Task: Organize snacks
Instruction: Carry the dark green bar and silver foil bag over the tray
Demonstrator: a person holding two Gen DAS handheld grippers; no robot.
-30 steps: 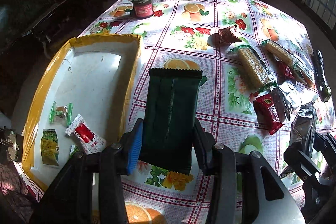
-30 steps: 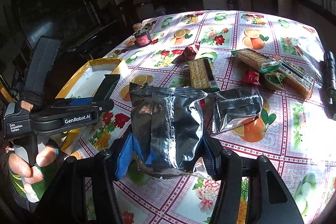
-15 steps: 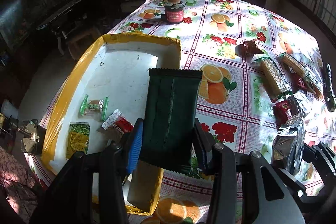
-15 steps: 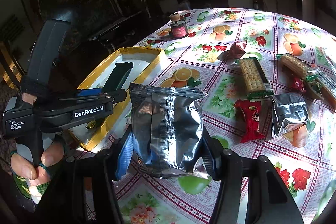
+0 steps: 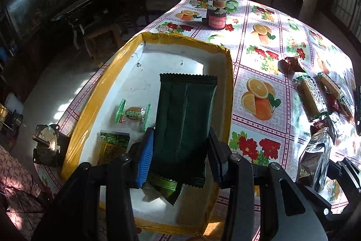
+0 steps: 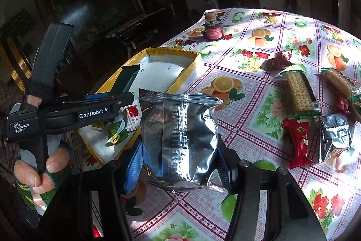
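Observation:
My left gripper (image 5: 180, 155) is shut on a dark green snack packet (image 5: 185, 121) and holds it over the yellow-rimmed white box (image 5: 180, 40). Small wrapped snacks (image 5: 133, 113) lie on the box floor. My right gripper (image 6: 180, 164) is shut on a silver foil bag (image 6: 178, 141), held above the tablecloth just right of the box (image 6: 173, 83). In the right wrist view the left gripper (image 6: 94, 113) shows over the box with the green packet (image 6: 126, 80).
Cracker packs (image 6: 299, 92), a red packet (image 6: 296, 141), a second silver bag (image 6: 334, 139) and a brown wrapped snack (image 6: 281, 58) lie on the fruit-print tablecloth at the right. A red jar (image 5: 216, 18) stands at the far end. A small motor (image 5: 47, 146) sits left of the box.
My left gripper moved left with the green packet, from over the tablecloth to over the box. My right gripper followed left with the silver bag, nearer the box.

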